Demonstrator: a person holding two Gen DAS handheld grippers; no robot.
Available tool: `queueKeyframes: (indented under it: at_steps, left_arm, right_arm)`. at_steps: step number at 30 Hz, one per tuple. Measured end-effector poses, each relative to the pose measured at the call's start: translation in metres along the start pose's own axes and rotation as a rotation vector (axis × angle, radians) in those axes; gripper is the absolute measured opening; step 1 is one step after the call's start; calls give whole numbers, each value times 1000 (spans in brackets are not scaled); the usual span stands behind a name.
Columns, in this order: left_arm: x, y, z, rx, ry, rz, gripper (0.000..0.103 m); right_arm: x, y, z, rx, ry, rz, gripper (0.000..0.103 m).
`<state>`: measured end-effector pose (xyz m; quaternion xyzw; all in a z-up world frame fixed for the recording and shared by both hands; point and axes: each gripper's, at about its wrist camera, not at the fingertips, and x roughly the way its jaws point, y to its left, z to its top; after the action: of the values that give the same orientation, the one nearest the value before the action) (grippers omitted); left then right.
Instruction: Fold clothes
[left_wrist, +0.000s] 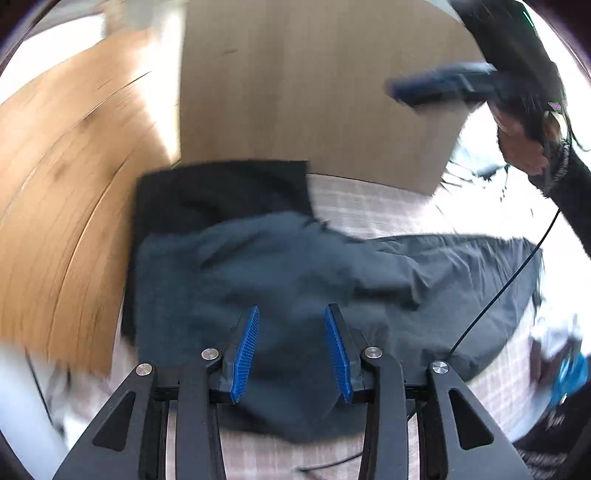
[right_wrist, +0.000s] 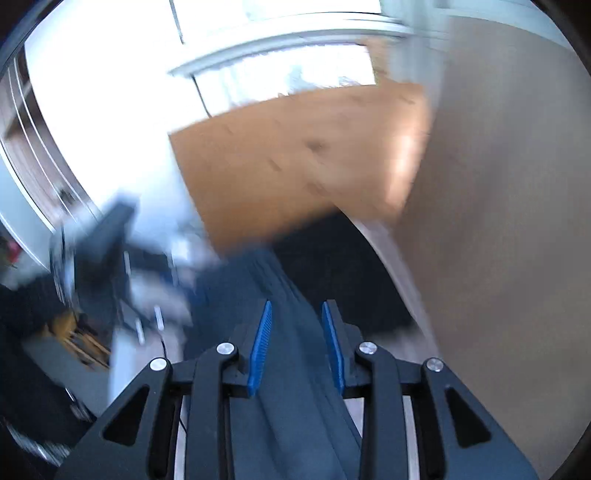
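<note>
A dark slate-blue garment lies rumpled on a pink plaid surface, partly over a black folded garment behind it. My left gripper hovers open just above the blue garment, holding nothing. The right gripper shows blurred at the upper right of the left wrist view, raised well above the cloth in a hand. In the right wrist view my right gripper is open, with the blue garment below and between its fingers; the black garment lies beyond.
A tan board stands behind the clothes. An orange wooden surface lies to the left. A thin black cable crosses the garment's right side. Blurred dark clutter sits at the left of the right wrist view.
</note>
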<state>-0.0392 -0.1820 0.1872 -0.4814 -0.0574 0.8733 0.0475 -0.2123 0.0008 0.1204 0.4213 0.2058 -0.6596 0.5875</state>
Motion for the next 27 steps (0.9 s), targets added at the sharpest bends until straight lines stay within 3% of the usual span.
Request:
queueKeyframes:
  at_steps: [6, 9, 14, 21, 25, 27]
  left_arm:
    - [19, -16, 43, 165, 100, -28, 36]
    - [54, -28, 51, 246, 178, 21, 37]
    - [87, -32, 63, 301, 285, 22, 39]
    - [118, -45, 65, 419, 392, -1, 51]
    - [142, -45, 54, 462, 492, 6, 48]
    - [141, -46, 52, 468, 486, 9, 44]
  right_arm:
    - [-25, -32, -117, 114, 111, -121, 28]
    - [-37, -47, -175, 172, 167, -181, 28]
    - [-53, -72, -264, 250, 251, -262, 28]
    - [-15, -86, -281, 204, 309, -181, 28]
    - [-13, -87, -283, 204, 317, -156, 28]
    - [-14, -85, -284, 205, 326, -153, 24]
